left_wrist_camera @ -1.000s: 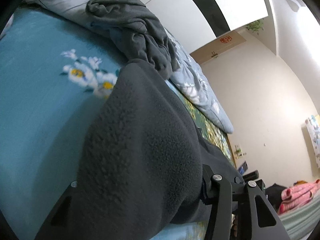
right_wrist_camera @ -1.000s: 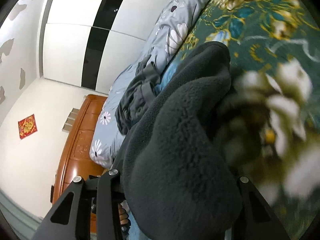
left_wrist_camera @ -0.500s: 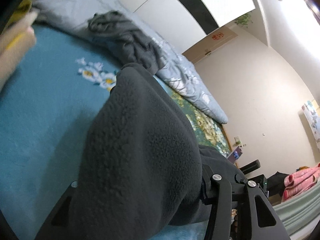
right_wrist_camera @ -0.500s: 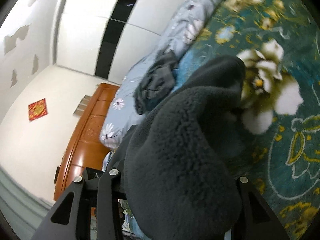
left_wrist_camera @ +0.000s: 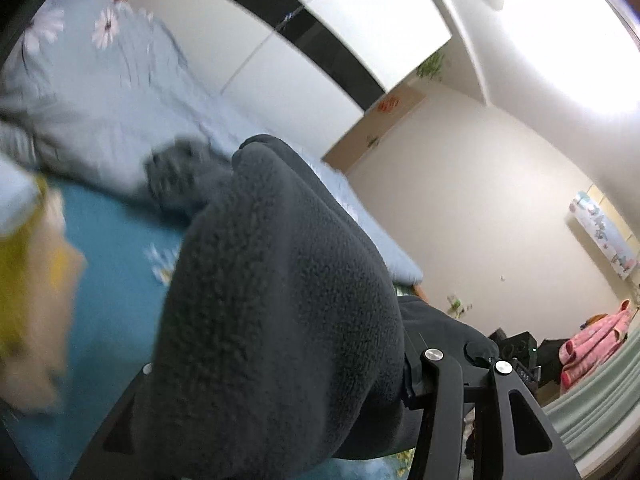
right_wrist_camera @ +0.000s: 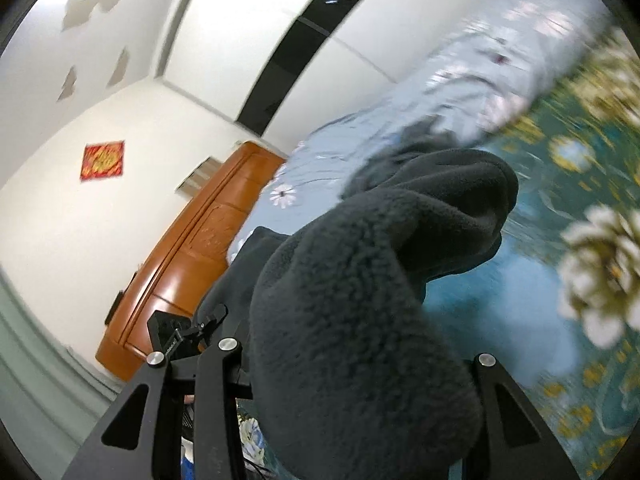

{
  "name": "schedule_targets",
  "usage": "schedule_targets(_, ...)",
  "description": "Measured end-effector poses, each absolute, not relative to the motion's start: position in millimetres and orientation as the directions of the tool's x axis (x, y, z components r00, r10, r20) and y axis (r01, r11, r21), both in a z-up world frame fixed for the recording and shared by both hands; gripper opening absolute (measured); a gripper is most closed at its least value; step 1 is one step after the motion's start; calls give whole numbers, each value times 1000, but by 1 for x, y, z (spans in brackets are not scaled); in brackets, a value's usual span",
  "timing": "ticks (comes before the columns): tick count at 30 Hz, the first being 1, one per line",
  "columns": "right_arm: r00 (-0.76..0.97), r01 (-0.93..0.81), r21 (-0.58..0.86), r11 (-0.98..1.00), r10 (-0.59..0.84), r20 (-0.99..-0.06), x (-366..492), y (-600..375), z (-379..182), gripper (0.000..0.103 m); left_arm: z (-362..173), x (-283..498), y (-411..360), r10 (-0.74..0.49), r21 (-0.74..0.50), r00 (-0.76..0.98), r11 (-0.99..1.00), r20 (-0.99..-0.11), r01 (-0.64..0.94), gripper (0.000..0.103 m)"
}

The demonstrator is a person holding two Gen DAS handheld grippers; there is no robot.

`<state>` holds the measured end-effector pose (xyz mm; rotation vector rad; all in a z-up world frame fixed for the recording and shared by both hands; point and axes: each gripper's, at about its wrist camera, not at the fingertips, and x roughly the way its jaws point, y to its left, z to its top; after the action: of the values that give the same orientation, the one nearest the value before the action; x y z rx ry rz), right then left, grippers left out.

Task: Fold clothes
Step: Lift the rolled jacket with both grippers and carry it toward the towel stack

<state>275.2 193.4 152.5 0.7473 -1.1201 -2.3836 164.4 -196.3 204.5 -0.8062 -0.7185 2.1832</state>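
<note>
A dark grey fleece garment [left_wrist_camera: 280,312] fills the middle of the left wrist view, bunched over my left gripper [left_wrist_camera: 288,412], which is shut on it; the fingertips are buried in the cloth. The same fleece garment [right_wrist_camera: 360,320] drapes over my right gripper [right_wrist_camera: 352,400], also shut on it, with its far fold hanging above the bed. A second crumpled grey garment [left_wrist_camera: 176,168] lies on the bed beyond, blurred.
The bed has a teal floral sheet [left_wrist_camera: 108,240] and a pale blue floral quilt [left_wrist_camera: 100,100] along the wall side. A yellow and cream bundle [left_wrist_camera: 28,288] sits at the left. A wooden headboard [right_wrist_camera: 192,248], white wardrobe [right_wrist_camera: 280,40] and pink clothes [left_wrist_camera: 592,336] stand around.
Both grippers have risen and tilted up with the fleece, so more wall and ceiling show. The bed surface has dropped away and the crumpled grey garment looks farther off.
</note>
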Motion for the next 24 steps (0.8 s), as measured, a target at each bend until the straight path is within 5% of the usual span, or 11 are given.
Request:
schedule_targets(13,-580,355,777,-520,-774,-252,88,-45,216,44,280,148,-462,482,-569,-837,-776,-257,-272,54)
schedule_targets(21,-423,409,771,-489,-850,-315,42,-164,157,44,190,164,-569,362,-641,-898,-757,-251,-126,54)
schedule_targets(24,-387,378,777,-503,-849,-361,41,-172,114,44,139,167,-583,343,-662,-880,-748,-329,-45,54)
